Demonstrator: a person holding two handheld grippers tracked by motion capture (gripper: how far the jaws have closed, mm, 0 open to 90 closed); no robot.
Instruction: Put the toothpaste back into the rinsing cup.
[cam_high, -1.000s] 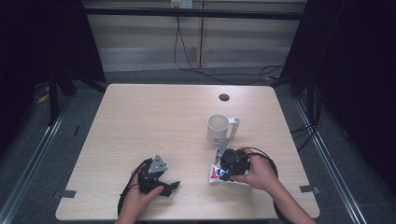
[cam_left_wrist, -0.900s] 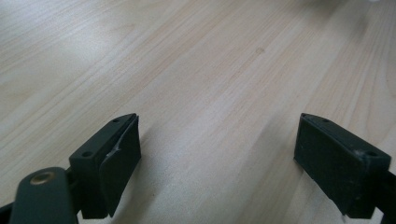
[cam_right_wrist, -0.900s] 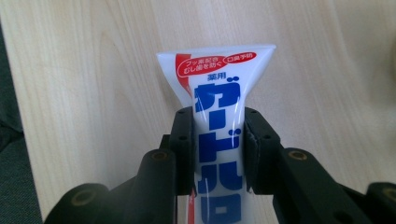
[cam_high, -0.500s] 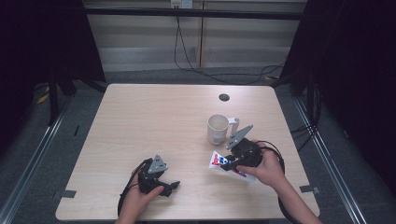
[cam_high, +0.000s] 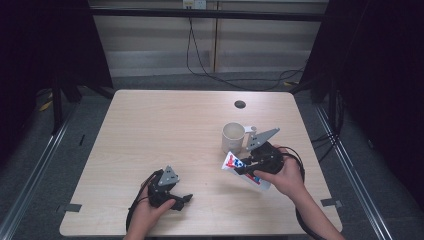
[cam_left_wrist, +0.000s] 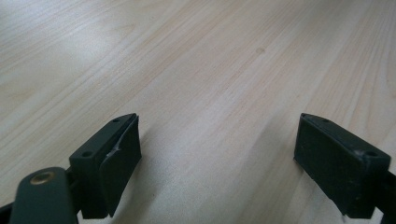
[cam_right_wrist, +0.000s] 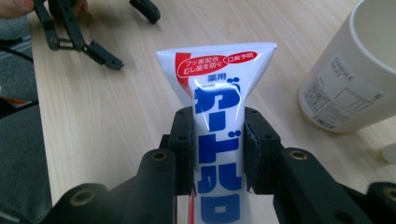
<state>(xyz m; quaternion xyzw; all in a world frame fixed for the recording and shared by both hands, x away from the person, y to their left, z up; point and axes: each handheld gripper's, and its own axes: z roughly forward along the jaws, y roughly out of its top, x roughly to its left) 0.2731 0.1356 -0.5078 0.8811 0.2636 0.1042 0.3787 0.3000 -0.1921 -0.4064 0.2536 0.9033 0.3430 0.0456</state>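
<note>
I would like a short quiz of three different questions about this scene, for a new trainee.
1. True or false: the right gripper has its jaws shut on the toothpaste tube.
2. What stands on the table just beyond the tube?
3. The left gripper holds: A) a spoon, B) nothing, C) a cap?

Key: 1 true; 2 the white mug; 3 B, its jaws stand open over bare wood.

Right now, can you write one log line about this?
right hand-held gripper: shut on tube | tube: off table, beside cup | left hand-held gripper: open, empty
</note>
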